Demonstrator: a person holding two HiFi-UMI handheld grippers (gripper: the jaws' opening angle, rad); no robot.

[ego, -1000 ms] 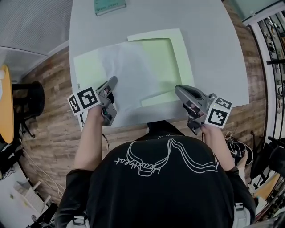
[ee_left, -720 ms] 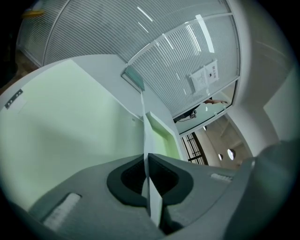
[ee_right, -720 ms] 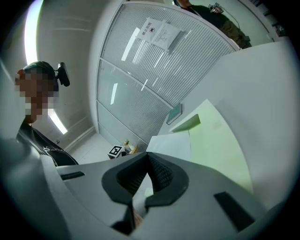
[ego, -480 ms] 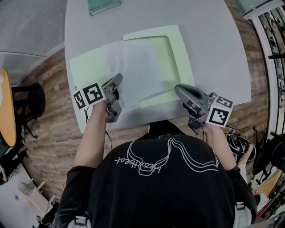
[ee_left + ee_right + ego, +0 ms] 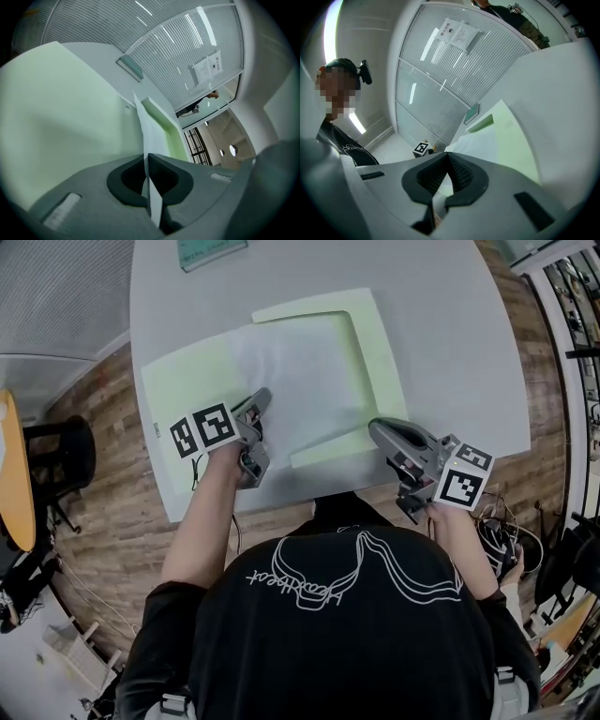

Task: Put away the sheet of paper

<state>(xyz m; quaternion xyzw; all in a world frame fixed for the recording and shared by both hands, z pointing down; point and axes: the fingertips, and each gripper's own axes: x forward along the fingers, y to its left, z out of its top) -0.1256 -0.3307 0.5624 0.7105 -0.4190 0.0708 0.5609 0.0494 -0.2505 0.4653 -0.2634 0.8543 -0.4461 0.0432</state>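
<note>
right now the left gripper [image 5: 148, 158] is clamped on the near edge of the sheet of paper [image 5: 300, 381]. its jaws are pressed together, and the white sheet stands edge-on between them and runs out past the tips.

the sheet lies across the middle of a pale green folder [image 5: 183, 395], which is spread out on the grey table [image 5: 450, 334]. the sheet's far part rests on the folder's right half, inside the lighter green border there. its near edge, towards the folder's near side, is where the left gripper bites. to the left of the sheet, the folder's left half is bare.

the right gripper [image 5: 377, 427] sits at the folder's near right corner, with its tip at or just over that corner. its jaws are closed together, but i cannot tell whether the folder's edge is caught between them.

beyond the folder's far edge, well apart from it, a small teal sign [image 5: 212, 251] lies at the table's far rim. wooden floor [image 5: 103, 418] shows to the left of the table.
</note>
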